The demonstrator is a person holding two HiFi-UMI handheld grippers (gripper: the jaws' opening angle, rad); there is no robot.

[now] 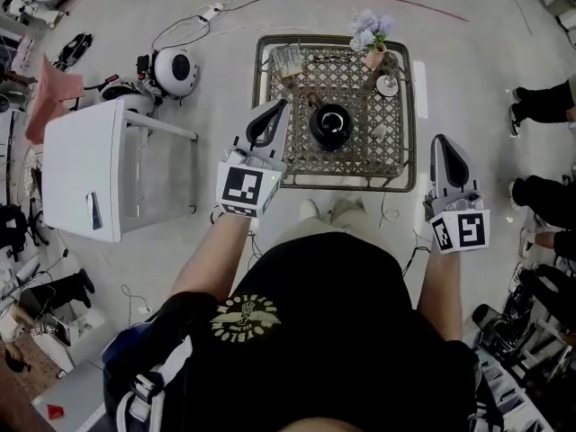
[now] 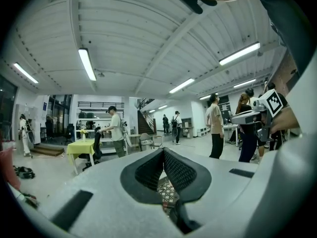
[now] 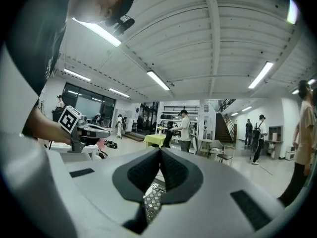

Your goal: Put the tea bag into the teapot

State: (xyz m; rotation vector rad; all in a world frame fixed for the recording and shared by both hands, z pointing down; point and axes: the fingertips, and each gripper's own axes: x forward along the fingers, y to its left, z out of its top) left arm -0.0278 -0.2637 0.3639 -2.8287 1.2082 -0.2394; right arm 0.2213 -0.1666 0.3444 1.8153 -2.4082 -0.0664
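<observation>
Standing near the middle of the lattice table (image 1: pixel 378 151), the black teapot (image 1: pixel 330 126) has a paper packet (image 1: pixel 288 60) at the table's corner; left gripper (image 1: pixel 279 108) and right gripper (image 1: pixel 443 144) are both clenched, holding nothing

A lattice-top table (image 1: pixel 382 151) stands on a grey floor (image 1: pixel 225 7); at its far right corner is a vase (image 1: pixel 375 58) of pale flowers (image 1: pixel 371 27), with a white saucer (image 1: pixel 388 85) just beside it; left of the table is a white cabinet (image 1: pixel 85 169), with a pink cloth (image 1: pixel 45 93) beyond it and a round white shell (image 1: pixel 175 70) among cables (image 1: pixel 193 25); a red line (image 1: pixel 405 3) crosses the floor; people's legs (image 1: pixel 544 102) show at the right edge; the left gripper view shows a yellow table (image 2: pixel 79 147), a person in a cap (image 2: pixel 117 133), stairs (image 2: pixel 146 124) and ceiling lights (image 2: pixel 86 63).
</observation>
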